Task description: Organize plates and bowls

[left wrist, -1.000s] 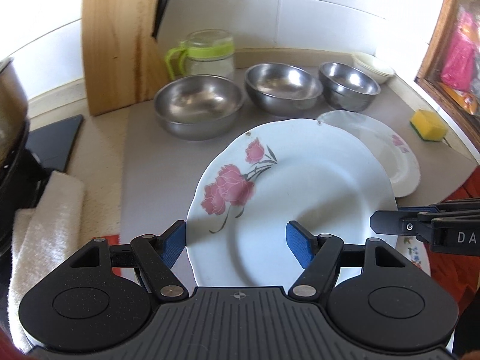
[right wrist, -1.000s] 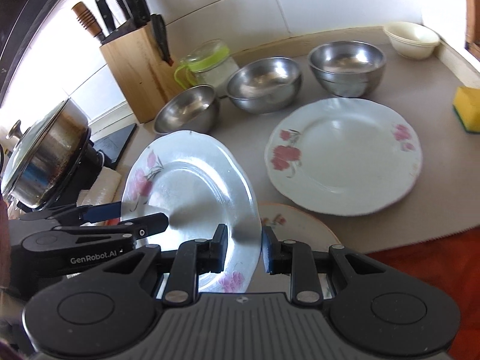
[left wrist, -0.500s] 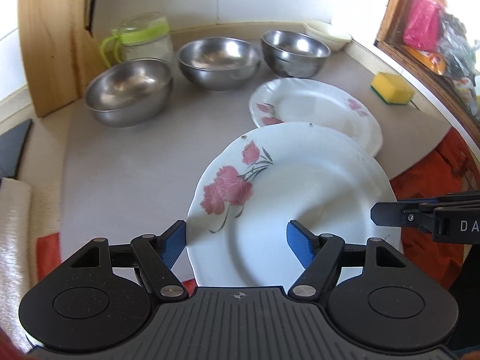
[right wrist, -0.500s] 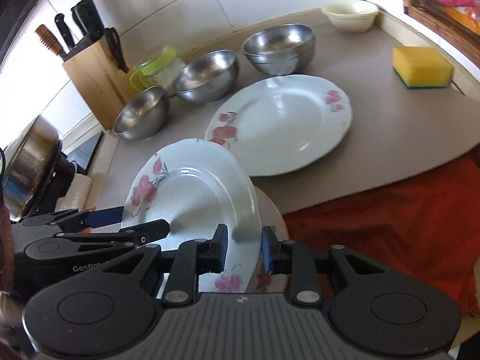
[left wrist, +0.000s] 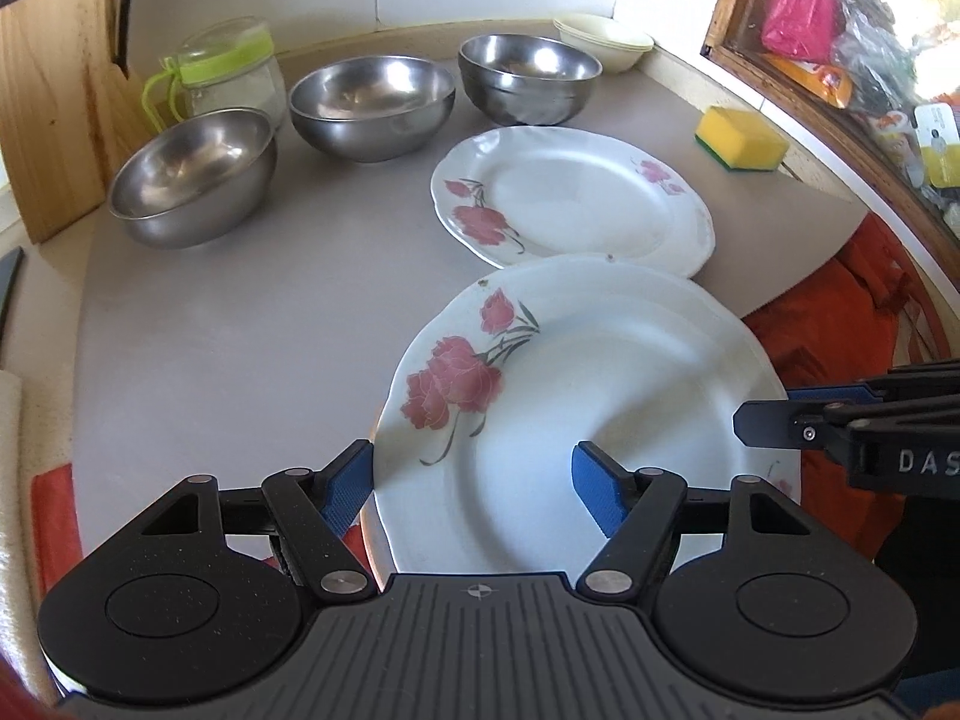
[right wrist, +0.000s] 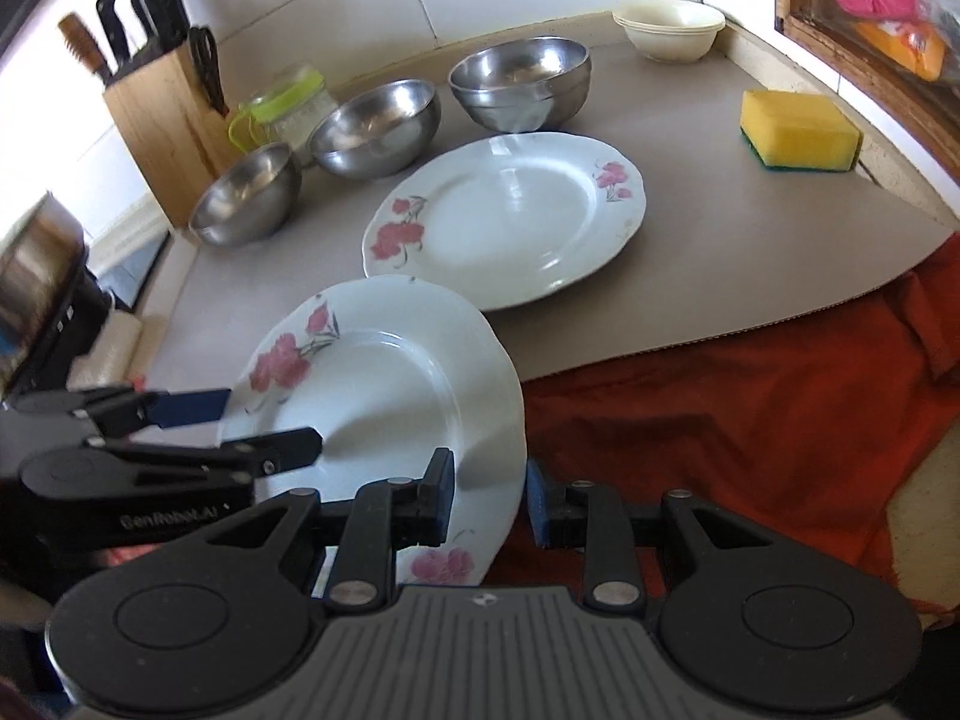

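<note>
— Fingers first: what have you got?

— My right gripper (right wrist: 487,501) is clamped on the near rim of the flowered plate (right wrist: 384,384), one pad above it and one below. My left gripper (left wrist: 474,480) sits spread wide, its blue pads (left wrist: 591,486) on either side of that same plate's edge; whether they press on it I cannot tell.

— Where is the plate itself?

— Lifted and tilted, over the front edge of the grey mat (left wrist: 240,324), its far rim overlapping the second flowered plate (right wrist: 510,216) that lies flat on the mat.

— And further out?

— Three steel bowls (left wrist: 372,105) in a row behind the flat plate, cream bowls (right wrist: 672,30) stacked in the corner. A yellow sponge (right wrist: 798,129) rests near the window, a knife block (right wrist: 162,114) stands at the left beside a green-lidded jar (left wrist: 225,78), and red cloth (right wrist: 750,408) lies beneath the mat's front edge.
</note>
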Tool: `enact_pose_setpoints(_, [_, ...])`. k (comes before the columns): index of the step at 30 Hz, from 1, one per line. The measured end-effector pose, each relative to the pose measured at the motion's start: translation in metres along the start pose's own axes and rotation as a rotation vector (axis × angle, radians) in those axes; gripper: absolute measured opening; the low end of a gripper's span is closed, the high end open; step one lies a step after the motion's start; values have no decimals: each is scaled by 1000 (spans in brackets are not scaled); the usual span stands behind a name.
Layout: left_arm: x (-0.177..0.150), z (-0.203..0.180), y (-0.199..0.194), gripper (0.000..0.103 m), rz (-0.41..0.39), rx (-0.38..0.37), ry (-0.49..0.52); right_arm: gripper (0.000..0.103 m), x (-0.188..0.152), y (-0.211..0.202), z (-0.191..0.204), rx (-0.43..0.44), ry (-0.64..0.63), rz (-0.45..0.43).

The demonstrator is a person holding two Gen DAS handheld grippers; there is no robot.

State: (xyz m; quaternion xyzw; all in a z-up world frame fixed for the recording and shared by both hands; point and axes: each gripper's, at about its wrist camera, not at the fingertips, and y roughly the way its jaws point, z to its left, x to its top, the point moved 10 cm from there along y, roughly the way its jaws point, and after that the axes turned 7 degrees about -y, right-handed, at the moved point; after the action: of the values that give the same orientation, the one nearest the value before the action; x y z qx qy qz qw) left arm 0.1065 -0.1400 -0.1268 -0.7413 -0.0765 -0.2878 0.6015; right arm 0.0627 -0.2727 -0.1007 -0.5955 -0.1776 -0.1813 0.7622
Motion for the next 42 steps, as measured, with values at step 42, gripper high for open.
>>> enact_pose_setpoints(42, [82,17,37,79,-19,27,-44,36,67,24,-72,-4,185,-95])
